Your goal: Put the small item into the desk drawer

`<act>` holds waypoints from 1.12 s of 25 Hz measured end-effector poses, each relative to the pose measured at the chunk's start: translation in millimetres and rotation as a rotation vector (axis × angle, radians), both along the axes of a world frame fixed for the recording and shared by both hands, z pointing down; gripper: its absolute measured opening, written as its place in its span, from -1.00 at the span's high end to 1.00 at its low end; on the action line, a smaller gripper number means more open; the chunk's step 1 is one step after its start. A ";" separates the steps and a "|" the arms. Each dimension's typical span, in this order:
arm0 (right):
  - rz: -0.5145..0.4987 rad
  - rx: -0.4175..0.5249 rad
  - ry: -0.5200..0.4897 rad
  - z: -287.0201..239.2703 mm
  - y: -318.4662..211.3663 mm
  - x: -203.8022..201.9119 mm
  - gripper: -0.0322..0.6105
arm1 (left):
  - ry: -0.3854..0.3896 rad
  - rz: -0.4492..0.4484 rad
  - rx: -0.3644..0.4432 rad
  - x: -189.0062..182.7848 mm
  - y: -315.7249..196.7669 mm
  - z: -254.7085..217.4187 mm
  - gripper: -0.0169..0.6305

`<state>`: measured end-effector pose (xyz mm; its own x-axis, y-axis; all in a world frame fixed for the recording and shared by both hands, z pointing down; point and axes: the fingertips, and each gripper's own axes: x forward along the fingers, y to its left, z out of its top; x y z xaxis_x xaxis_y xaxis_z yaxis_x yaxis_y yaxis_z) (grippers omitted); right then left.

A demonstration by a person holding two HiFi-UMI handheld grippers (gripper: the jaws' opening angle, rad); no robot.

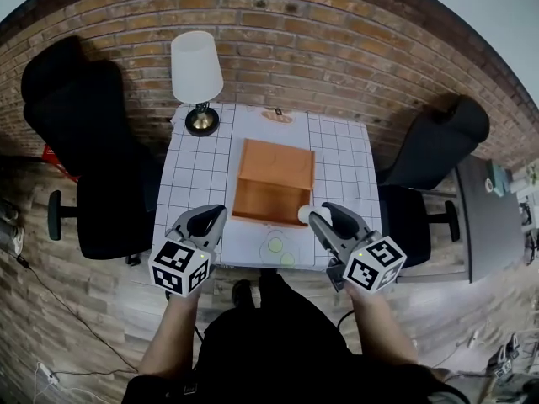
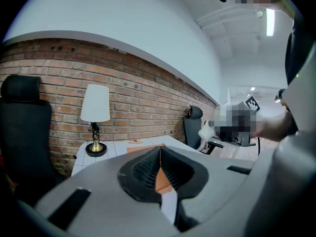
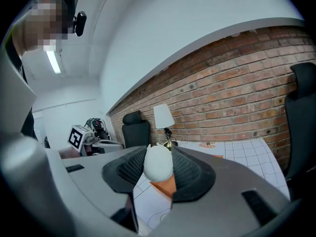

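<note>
A small wooden drawer box stands in the middle of the white gridded table, and its orange front part juts toward me. My right gripper hovers at that part's right corner, shut on a small white egg-shaped item. In the right gripper view the item sits squeezed between the dark ribbed pads. My left gripper hangs over the table's near left edge. Its pads meet with nothing between them.
A lamp with a white shade and brass foot stands at the table's back left corner. Black office chairs flank the table, left and right. A brick wall closes the far side. Pale round marks lie near the front edge.
</note>
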<state>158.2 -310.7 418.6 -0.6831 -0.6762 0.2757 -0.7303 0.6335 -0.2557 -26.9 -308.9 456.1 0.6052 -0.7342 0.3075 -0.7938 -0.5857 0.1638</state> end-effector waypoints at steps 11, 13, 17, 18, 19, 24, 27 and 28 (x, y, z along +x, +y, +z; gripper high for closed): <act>-0.076 -0.107 0.044 58.0 -46.8 -19.3 0.41 | 0.005 -0.014 -0.095 4.8 -30.8 43.1 0.91; -0.092 -0.135 0.055 73.7 -56.9 -21.4 0.41 | 0.002 -0.029 -0.111 2.8 -37.9 51.2 0.91; -0.121 -0.168 0.077 102.1 -74.0 -28.7 0.41 | 0.001 -0.045 -0.158 1.5 -45.4 74.0 0.91; -0.128 -0.177 0.083 108.5 -76.7 -30.9 0.41 | 0.002 -0.046 -0.172 1.7 -45.9 80.1 0.91; -0.136 -0.185 0.090 114.9 -78.9 -33.1 0.41 | 0.004 -0.048 -0.185 2.0 -46.4 85.7 0.91; -0.177 -0.209 0.143 144.9 -88.4 -42.0 0.41 | 0.003 -0.046 -0.212 5.6 -50.6 100.2 0.91; -0.204 -0.219 0.215 162.0 -90.5 -47.5 0.41 | 0.002 -0.043 -0.223 6.5 -49.7 103.9 0.91; -0.218 -0.221 0.246 168.0 -90.7 -49.7 0.41 | 0.004 -0.045 -0.227 5.8 -49.6 104.7 0.91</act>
<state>108.5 -401.4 586.7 -0.6997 -0.4287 0.5716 -0.6412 0.7297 -0.2376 -21.1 -358.6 560.8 0.5750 -0.6726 0.4658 -0.8173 -0.4978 0.2902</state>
